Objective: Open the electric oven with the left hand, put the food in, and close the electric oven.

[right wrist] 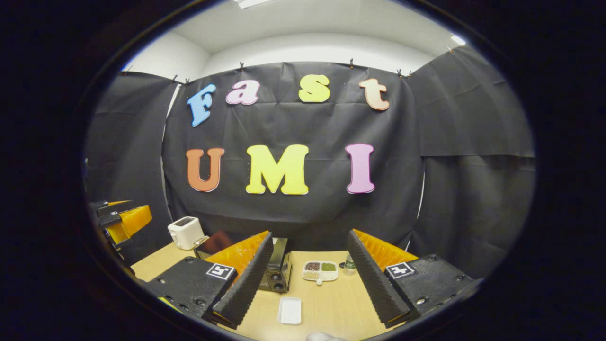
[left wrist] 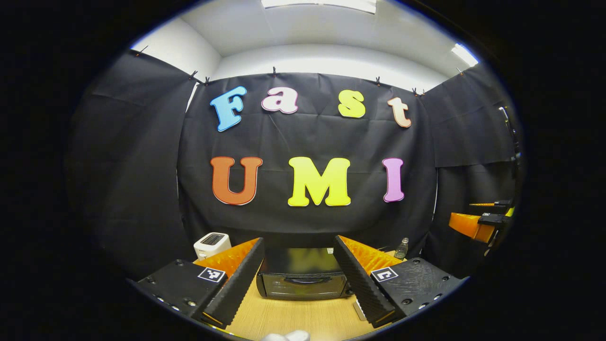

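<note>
The black electric oven (left wrist: 303, 277) sits on the wooden table (left wrist: 293, 317) with its door closed and the handle across the front. My left gripper (left wrist: 298, 244) is open and faces the oven from a short way back, one finger on each side of it. In the right gripper view the oven (right wrist: 279, 267) shows from its side, partly behind one finger. A divided white dish of grains (right wrist: 320, 271) and a small white tray (right wrist: 289, 310) lie on the table (right wrist: 331, 303). My right gripper (right wrist: 310, 237) is open and holds nothing.
A white toaster (left wrist: 212, 244) stands left of the oven, also the toaster (right wrist: 185, 232). A small bottle (left wrist: 401, 248) stands at the back right, near the dish as the bottle (right wrist: 349, 265). The other gripper (left wrist: 478, 222) hovers far right; the left gripper (right wrist: 120, 220) appears far left.
</note>
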{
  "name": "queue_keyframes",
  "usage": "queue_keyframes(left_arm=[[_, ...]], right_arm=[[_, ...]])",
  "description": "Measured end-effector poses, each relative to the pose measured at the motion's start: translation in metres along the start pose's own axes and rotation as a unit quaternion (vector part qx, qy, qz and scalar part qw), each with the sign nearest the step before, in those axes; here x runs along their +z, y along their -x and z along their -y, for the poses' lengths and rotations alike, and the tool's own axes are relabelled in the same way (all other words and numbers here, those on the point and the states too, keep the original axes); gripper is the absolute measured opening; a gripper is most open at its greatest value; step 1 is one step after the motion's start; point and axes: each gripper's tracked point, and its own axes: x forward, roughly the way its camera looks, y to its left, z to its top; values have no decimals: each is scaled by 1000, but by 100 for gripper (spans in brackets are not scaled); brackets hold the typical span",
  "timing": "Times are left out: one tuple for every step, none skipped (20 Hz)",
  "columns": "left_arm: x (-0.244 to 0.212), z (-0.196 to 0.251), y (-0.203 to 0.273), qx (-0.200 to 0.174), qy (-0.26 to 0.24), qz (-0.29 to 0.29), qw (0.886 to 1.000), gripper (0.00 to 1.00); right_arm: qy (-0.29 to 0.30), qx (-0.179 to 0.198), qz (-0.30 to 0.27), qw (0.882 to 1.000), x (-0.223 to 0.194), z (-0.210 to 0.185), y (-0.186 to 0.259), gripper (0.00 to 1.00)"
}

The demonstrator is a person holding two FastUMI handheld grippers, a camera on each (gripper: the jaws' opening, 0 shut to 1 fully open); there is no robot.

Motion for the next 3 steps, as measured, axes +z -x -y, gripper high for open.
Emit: queue_keyframes(left_arm=[[0, 0, 0, -1, 1, 0, 1000, 95], [-1, 1, 0, -3, 2, -1, 1000, 96], [-2, 1, 1, -3, 2, -2, 1000, 96]], right_arm=[[1, 0, 0, 1000, 0, 0, 0, 91], [1, 0, 0, 1000, 1, 0, -1, 91], [1, 1, 0, 1000, 1, -1, -2, 91]])
